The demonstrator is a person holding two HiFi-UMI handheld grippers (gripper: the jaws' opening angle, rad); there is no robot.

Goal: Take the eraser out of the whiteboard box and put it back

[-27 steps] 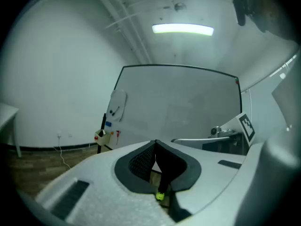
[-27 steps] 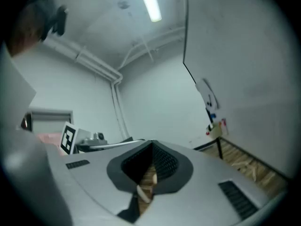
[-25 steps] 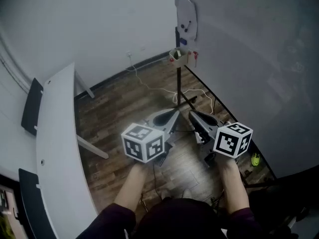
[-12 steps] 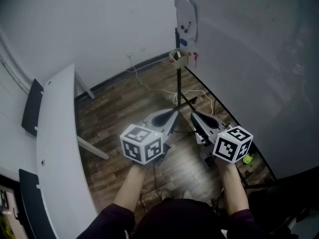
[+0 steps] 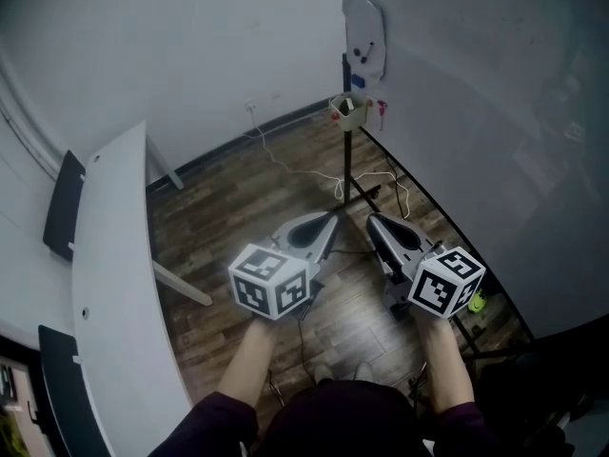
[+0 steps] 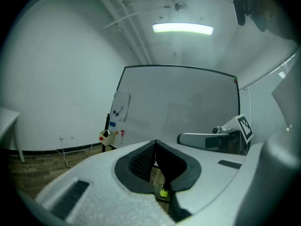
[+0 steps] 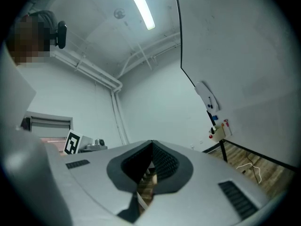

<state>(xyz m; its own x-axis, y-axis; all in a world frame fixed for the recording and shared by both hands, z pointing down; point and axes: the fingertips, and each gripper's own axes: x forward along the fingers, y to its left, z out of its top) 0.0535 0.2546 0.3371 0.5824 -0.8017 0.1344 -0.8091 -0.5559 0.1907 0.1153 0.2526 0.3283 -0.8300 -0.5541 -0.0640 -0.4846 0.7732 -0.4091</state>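
A small beige whiteboard box (image 5: 348,111) hangs at the left edge of the whiteboard (image 5: 476,112), with a red marker (image 5: 383,112) beside it. I cannot make out the eraser inside the box. The box also shows in the left gripper view (image 6: 107,136) and the right gripper view (image 7: 217,132). My left gripper (image 5: 329,225) and right gripper (image 5: 373,221) are held side by side over the floor, well short of the box. Both are shut with nothing between the pads, as the left gripper (image 6: 155,143) and the right gripper (image 7: 151,144) show in their own views.
A white oval holder (image 5: 366,36) with magnets and a blue piece (image 5: 357,82) sit on the board above the box. The board's stand (image 5: 347,174) and a white cable (image 5: 304,171) lie ahead on the wooden floor. A long white desk (image 5: 109,255) runs along the left.
Both grippers have shifted a little toward the bottom of the head view and stay shut. The head view itself has shifted slightly.
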